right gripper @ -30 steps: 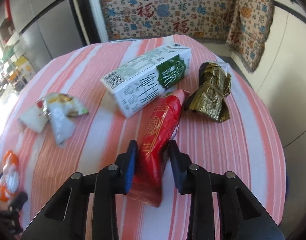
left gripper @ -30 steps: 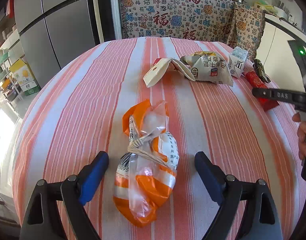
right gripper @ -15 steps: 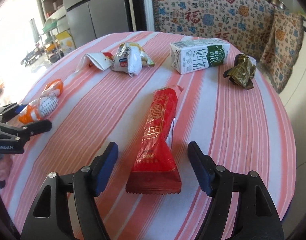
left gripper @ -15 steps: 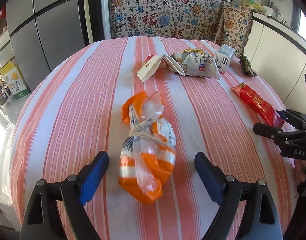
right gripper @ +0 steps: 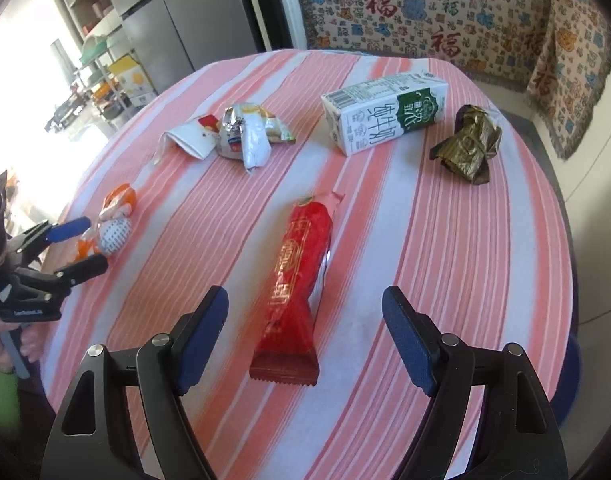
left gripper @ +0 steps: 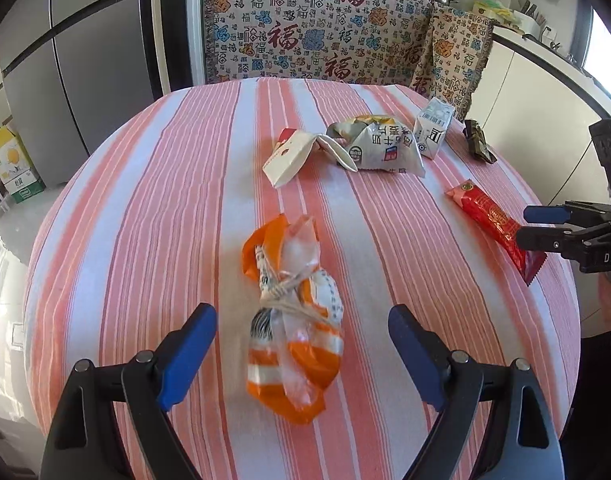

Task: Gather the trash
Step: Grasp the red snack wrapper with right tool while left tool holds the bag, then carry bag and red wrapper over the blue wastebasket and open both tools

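Note:
A knotted orange and clear plastic bag [left gripper: 291, 320] lies on the striped table between the fingers of my open left gripper [left gripper: 301, 344]; it also shows in the right wrist view [right gripper: 111, 224]. A red snack wrapper [right gripper: 295, 292] lies between the fingers of my open right gripper [right gripper: 303, 332]; it also shows in the left wrist view [left gripper: 491, 220]. Further back lie a white milk carton [right gripper: 385, 114], a crumpled dark green wrapper [right gripper: 467, 142], a silver foil packet [right gripper: 247, 134] and a white paper wrapper [right gripper: 187, 140].
The round table [left gripper: 165, 208] has a pink and white striped cloth. A patterned cloth [left gripper: 325, 28] covers furniture behind it. A grey fridge [left gripper: 65, 60] stands at the back left. A white counter [left gripper: 545, 92] is at the right.
One second ago my right gripper was shut on the red wrapper; it has opened and drawn back, and the wrapper lies flat. My left gripper has pulled back slightly from the orange bag.

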Motion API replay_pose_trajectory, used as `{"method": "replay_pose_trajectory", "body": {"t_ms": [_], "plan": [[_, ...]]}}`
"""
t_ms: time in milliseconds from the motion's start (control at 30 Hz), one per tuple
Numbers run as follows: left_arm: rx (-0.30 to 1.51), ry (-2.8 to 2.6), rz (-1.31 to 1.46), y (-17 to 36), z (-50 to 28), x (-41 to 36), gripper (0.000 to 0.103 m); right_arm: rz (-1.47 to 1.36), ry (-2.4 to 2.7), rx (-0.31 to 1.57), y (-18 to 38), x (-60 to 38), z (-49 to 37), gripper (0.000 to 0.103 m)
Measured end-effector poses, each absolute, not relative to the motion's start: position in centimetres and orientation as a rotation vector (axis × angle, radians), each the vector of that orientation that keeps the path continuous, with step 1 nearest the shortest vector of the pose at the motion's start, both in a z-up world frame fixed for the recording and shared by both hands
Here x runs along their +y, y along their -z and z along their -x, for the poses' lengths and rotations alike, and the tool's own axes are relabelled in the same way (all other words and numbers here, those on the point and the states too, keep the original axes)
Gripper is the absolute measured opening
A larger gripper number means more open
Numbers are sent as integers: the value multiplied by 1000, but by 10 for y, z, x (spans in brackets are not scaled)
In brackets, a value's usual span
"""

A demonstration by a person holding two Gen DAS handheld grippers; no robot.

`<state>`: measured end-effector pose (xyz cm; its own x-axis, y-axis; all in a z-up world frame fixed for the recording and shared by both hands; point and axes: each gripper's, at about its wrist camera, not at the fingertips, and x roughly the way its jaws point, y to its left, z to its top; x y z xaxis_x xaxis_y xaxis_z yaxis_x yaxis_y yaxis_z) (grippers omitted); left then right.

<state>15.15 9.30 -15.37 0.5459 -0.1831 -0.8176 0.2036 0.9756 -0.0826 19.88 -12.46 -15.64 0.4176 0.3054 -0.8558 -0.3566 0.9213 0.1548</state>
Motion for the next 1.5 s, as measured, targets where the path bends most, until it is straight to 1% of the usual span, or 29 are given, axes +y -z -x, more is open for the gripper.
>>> {"method": "replay_pose_trajectory", "body": {"t_ms": [100, 133, 167, 200, 233, 267, 333, 533, 767, 1067, 1300, 1500], "plan": [[990, 221, -43, 158, -159, 91, 88, 116, -407, 1095, 160, -111, -209, 76], [995, 222, -47, 158, -159, 90, 79, 126, -408, 1102, 162, -107, -212, 70], [1003, 224, -48, 160, -159, 89, 61, 128, -410, 1112, 165, -104, -215, 58], [1017, 225, -46, 162, -160, 89, 50, 125, -409, 1123, 168, -103, -217, 47], [1025, 224, -42, 164, -159, 90, 45, 124, -406, 1129, 169, -103, -218, 21], [1017, 222, -37, 163, -158, 91, 45, 121, -397, 1118, 168, -104, -216, 19], [1004, 222, -33, 161, -153, 92, 44, 107, -400, 1096, 162, -107, -209, 12], [961, 256, -4, 150, -138, 80, 44, 54, -402, 1051, 146, -124, -191, 10], [917, 345, 7, 130, -125, 36, 44, -52, -397, 1022, 138, -153, -174, 10], [891, 476, -5, 120, -126, -51, 44, -193, -358, 964, 123, -220, -152, 9], [883, 591, -20, 116, -127, -130, 44, -257, -259, 912, 107, -299, -130, 9], [888, 696, -49, 114, -127, -205, 44, -291, -141, 896, 104, -376, -110, 8]]}}
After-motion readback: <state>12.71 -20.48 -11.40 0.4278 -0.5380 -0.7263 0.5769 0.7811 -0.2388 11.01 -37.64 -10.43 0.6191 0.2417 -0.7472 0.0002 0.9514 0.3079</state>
